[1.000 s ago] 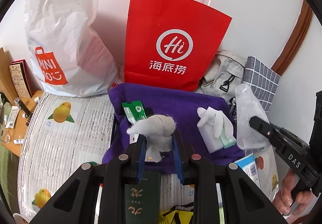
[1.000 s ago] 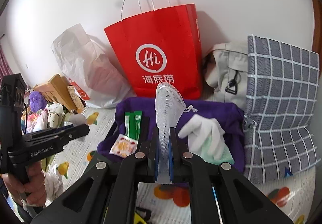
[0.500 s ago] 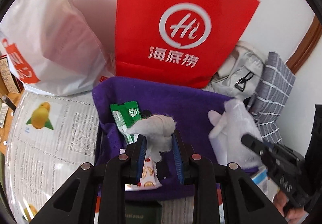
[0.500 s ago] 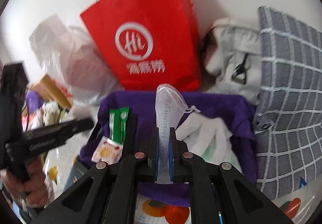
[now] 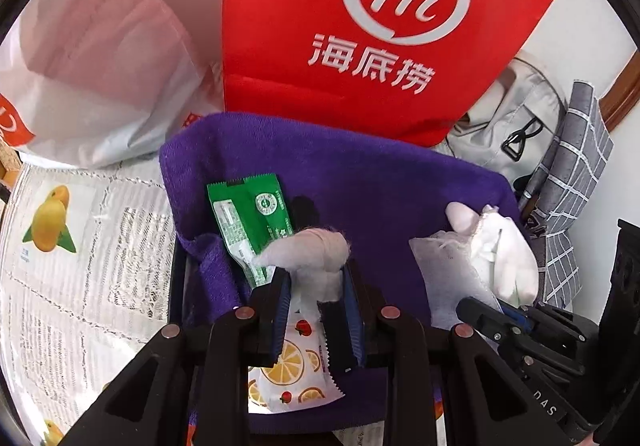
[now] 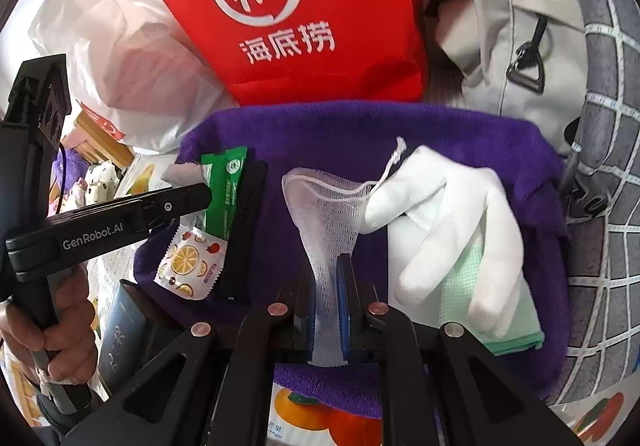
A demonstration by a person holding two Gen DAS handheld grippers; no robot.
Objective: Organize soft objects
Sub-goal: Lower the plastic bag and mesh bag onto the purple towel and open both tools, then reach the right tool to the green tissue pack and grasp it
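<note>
Purple-lined bin holding green packet, white glove — left gripper clamped on grey cloth, right gripper on mesh pouch

Your scene is purple at its centre, with red, white and grey around it.

You hold a pale grey-white cloth wad in the black, blue-padded left gripper, and a white mesh pouch in the matching right gripper. Under them lies a deep purple towel with a green sachet lettered in white, a white packet printed with orange slices and red fruit, a white glove and a mint-green cloth. At the far side stands a red bag with a white logo and characters, a white plastic bag to its left, and to its right a light grey backpack and a grey, white-checked fabric.
</note>
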